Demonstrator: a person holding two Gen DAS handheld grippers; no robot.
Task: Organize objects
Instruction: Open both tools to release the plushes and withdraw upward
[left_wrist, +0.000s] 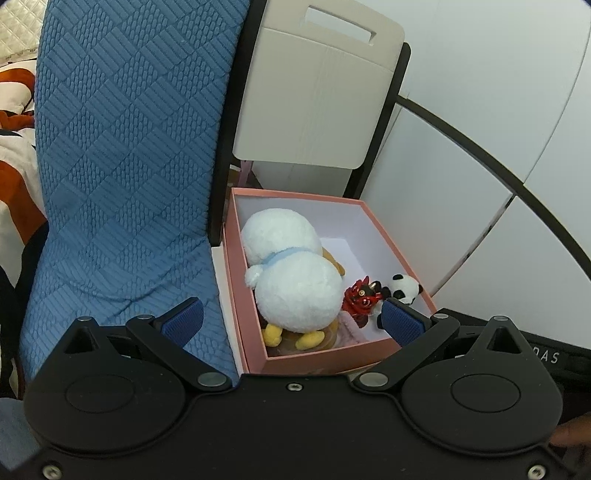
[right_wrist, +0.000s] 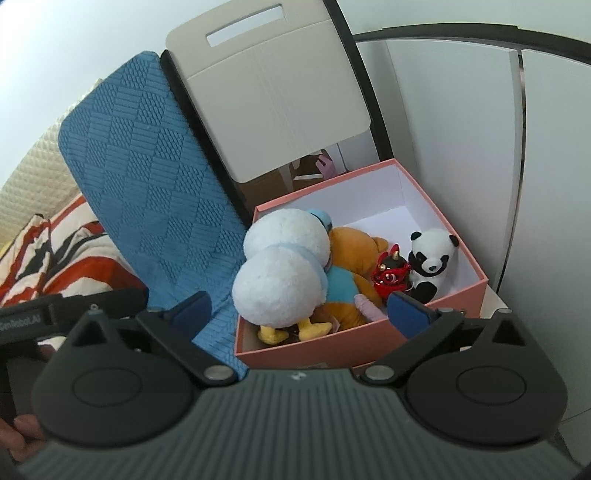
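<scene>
I hold both tools over the pink box (right_wrist: 332, 350), which sits beside a blue cushion (left_wrist: 122, 166) and in front of a beige folding chair (left_wrist: 314, 92). My left tool (left_wrist: 291, 321) stands wide open with nothing between its blue pads (left_wrist: 183, 321), and my right tool (right_wrist: 299, 310) is spread wide too, empty, its pads to either side of the box's near end. The toys already lie inside the box: a big white plush duck (right_wrist: 284, 273) with yellow feet fills the left half, an orange teddy bear (right_wrist: 351, 258) in a blue shirt is wedged under and beside it, a small red charm (right_wrist: 391, 277) touches the bear, and a little panda (right_wrist: 432, 262) sits upright against the right wall. All of these look light and soft; the plush will squash under the pads and spring back, so I judge a firm pinch across a narrow part, the duck's neck or a foot, the panda's body, would hold best. The red charm looks harder and glossier, likely slippery, and wants a careful grip on its middle. The box itself seems stiff card, best taken by a wall.
</scene>
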